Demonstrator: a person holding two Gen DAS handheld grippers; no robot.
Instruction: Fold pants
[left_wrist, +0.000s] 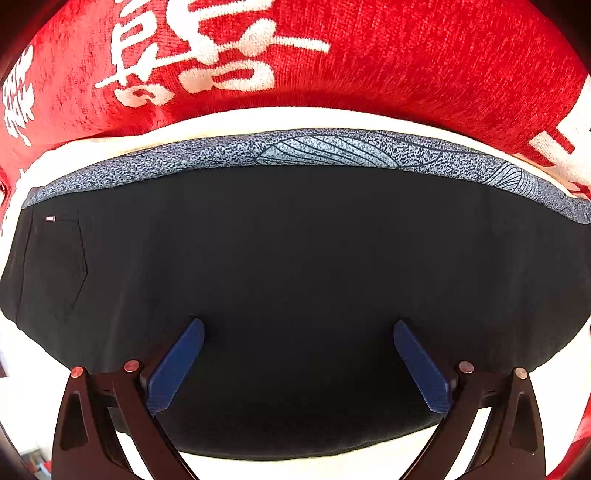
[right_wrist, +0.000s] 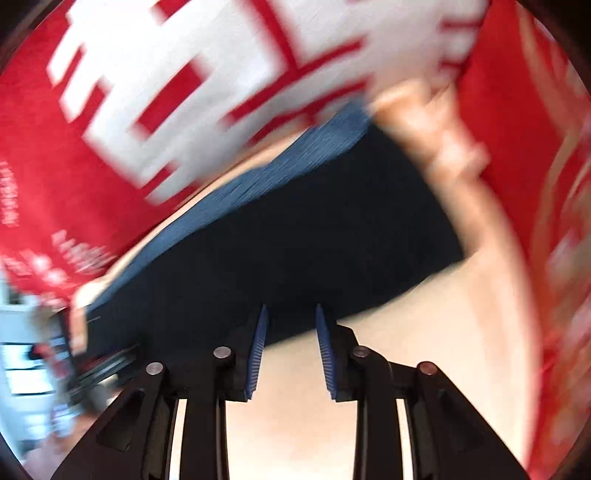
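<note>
With the black pants (left_wrist: 295, 280) lying folded flat on the white surface (left_wrist: 280, 118), the left gripper (left_wrist: 299, 365) hovers wide apart over them and the right gripper (right_wrist: 290, 354), slightly apart, holds nothing, so another fold probably needs a fresh edge grip.

I can make out large white Chinese-style characters on the red cloth (left_wrist: 332, 62) — none that I can read for certain. The small tag (left_wrist: 50, 218) on the black pants (left_wrist: 295, 277) — too tiny to read.
</note>
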